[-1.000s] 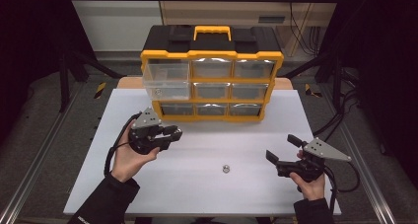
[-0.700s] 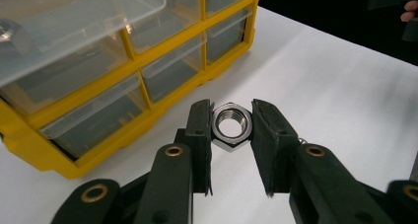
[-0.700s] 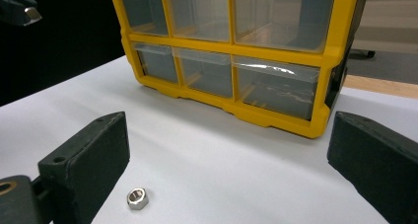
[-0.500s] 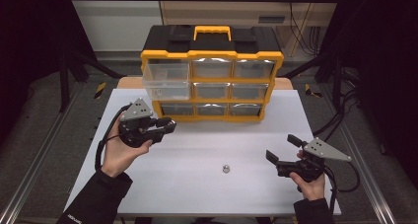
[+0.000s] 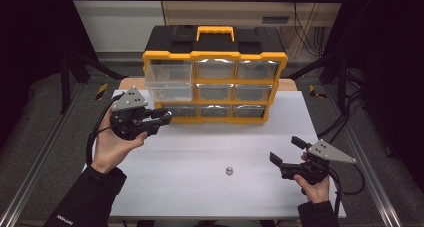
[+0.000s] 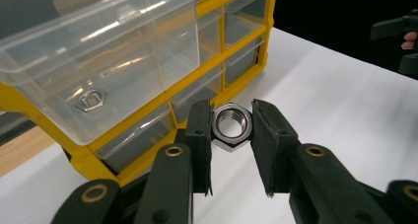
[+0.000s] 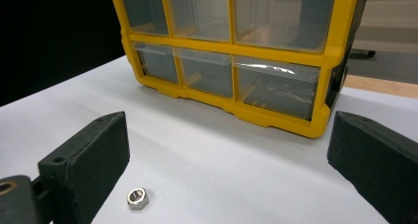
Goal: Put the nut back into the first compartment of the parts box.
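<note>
My left gripper [image 5: 164, 118] is shut on a steel hex nut [image 6: 229, 143], held raised just in front of the yellow-and-black drawer organizer [image 5: 215, 57]. In the left gripper view both pads [image 6: 199, 130] press the nut's flats. The organizer's top-left clear drawer [image 5: 169, 80] is pulled out, and another nut [image 6: 91, 99] lies inside it. A smaller loose nut [image 5: 228, 171] lies on the white table, also in the right gripper view [image 7: 137, 198]. My right gripper [image 5: 286, 150] rests low at the right, open wide and holding nothing [image 7: 229, 135].
The white table top [image 5: 200, 147] runs from the organizer to the front edge. The organizer's other clear drawers [image 7: 276, 88] are closed. Cables trail from both grippers. Dark floor and metal frame rails surround the table.
My left gripper has risen and shifted left toward the pulled-out drawer, still holding the nut. The right gripper and the loose nut have stayed put.
</note>
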Tool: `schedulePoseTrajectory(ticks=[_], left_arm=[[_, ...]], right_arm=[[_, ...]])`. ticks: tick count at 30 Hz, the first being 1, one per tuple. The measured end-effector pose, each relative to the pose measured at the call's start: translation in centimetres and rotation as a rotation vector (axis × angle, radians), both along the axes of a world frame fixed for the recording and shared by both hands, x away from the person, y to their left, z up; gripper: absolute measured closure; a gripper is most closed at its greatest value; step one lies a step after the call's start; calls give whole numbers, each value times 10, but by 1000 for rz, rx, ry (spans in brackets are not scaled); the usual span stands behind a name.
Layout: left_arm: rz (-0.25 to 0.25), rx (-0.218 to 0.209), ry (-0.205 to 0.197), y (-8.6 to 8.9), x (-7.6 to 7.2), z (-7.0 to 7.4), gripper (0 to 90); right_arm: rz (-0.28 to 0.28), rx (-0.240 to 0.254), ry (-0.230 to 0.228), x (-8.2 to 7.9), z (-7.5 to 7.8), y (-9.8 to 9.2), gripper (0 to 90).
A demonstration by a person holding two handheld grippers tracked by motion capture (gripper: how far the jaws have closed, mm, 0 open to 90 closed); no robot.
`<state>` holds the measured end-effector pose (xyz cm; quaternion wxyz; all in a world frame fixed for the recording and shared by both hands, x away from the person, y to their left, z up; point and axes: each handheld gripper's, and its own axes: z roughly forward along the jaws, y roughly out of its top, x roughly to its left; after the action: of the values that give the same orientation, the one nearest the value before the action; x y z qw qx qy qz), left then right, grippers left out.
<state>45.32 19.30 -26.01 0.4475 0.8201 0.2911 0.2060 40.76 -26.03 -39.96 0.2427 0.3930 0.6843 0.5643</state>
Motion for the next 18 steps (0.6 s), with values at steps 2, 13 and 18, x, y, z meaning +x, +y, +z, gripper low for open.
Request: schedulePoseTrajectory(ticks=[2,13,18], left_arm=[[5,-9,0,0,0,3,693],[33,-4,-20,1,5,24,693],[49,-1,-27,2,9,33,693]], right_arm=[[-2,2,-1,0,0,0,30],[0,0,0,0,0,0,30],[-3,1,-1,0,0,0,30]])
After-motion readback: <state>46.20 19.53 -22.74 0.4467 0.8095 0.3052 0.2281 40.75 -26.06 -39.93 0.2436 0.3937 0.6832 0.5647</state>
